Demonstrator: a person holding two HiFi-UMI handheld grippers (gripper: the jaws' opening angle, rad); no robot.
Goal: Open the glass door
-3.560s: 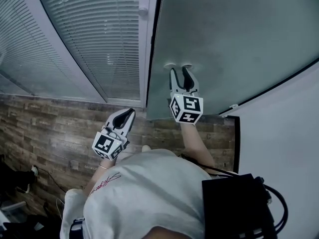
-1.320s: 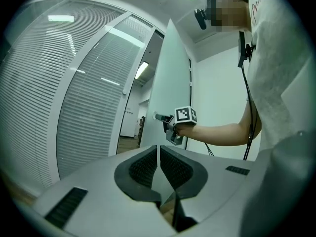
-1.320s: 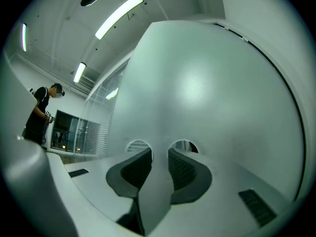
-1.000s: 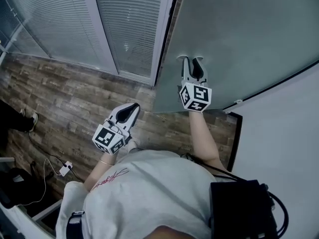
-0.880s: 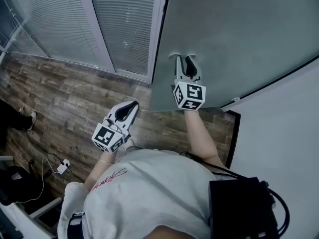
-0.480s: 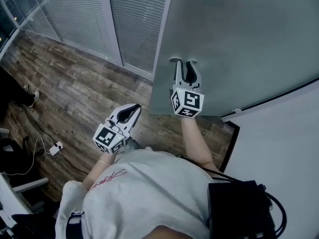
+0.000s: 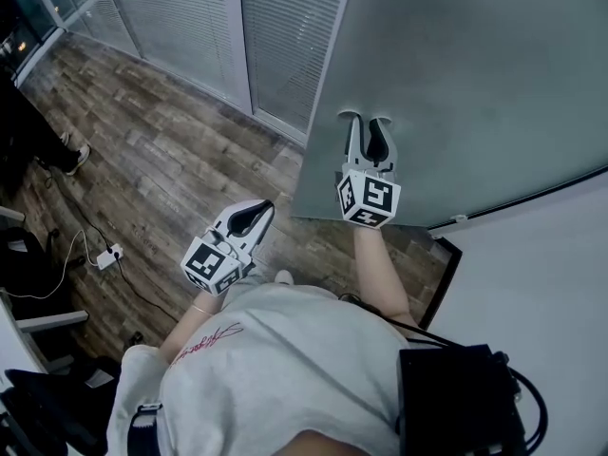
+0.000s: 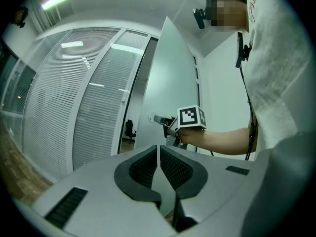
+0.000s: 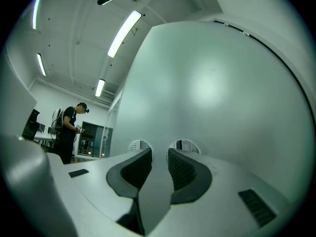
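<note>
Head view: glass door (image 7: 475, 74) stands tall, partly open, free edge on its left.
Floor (image 7: 171, 141): wood, seen past that edge.
Right gripper (image 7: 366, 120): fingers apart, holding nothing, tips touching the door straight ahead.
Left gripper (image 7: 258, 207): fingers closed, empty, hanging back over the floor.
Nearer one: the right, so I think the push goes straight forward.

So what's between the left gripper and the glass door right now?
Only bare wood floor. The head view shows the left gripper hanging apart from the near edge of the glass door, with nothing else between them.
</note>
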